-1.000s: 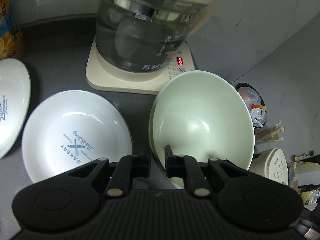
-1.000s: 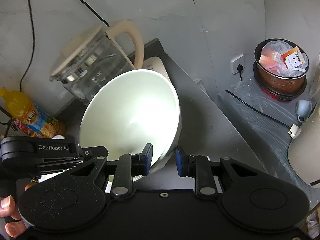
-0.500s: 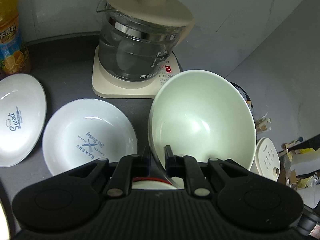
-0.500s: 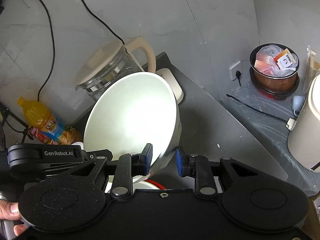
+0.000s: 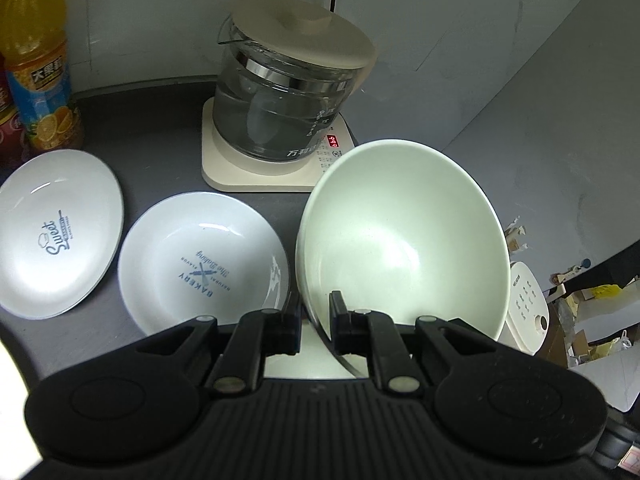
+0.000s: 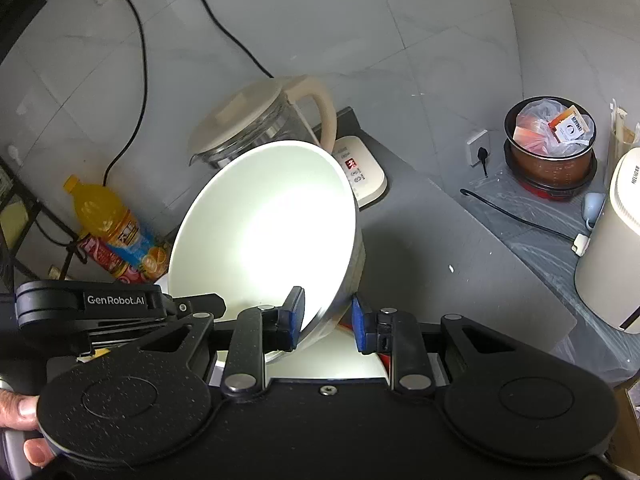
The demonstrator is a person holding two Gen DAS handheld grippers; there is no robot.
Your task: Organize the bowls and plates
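Observation:
A pale green bowl [image 5: 400, 248] [image 6: 264, 232] hangs tilted above the dark counter [image 5: 160, 128], held by its rim from two sides. My left gripper [image 5: 315, 320] is shut on the near rim; its black body [image 6: 100, 308] also shows in the right wrist view. My right gripper [image 6: 328, 320] is shut on the bowl's wall, with one blue pad inside and one outside. Two white plates lie flat to the left, one printed "Bakery" [image 5: 204, 264] and one printed "Sweet" [image 5: 56, 232]. Under the bowl a white dish [image 5: 296, 356] with a red edge [image 6: 384, 358] is partly hidden.
A glass kettle [image 5: 288, 92] on a cream base [image 5: 224, 168] stands behind the bowl. An orange juice bottle [image 5: 38, 64] stands at the far left. Past the counter edge are a pot with bags [image 6: 550, 148], a white appliance [image 6: 616, 240] and a cable [image 6: 520, 216]. A hand [image 6: 24, 420] grips at the lower left.
Both grippers have risen and drawn back from the kettle with the bowl between them. More of the counter, both plates and the bottle have come into view.

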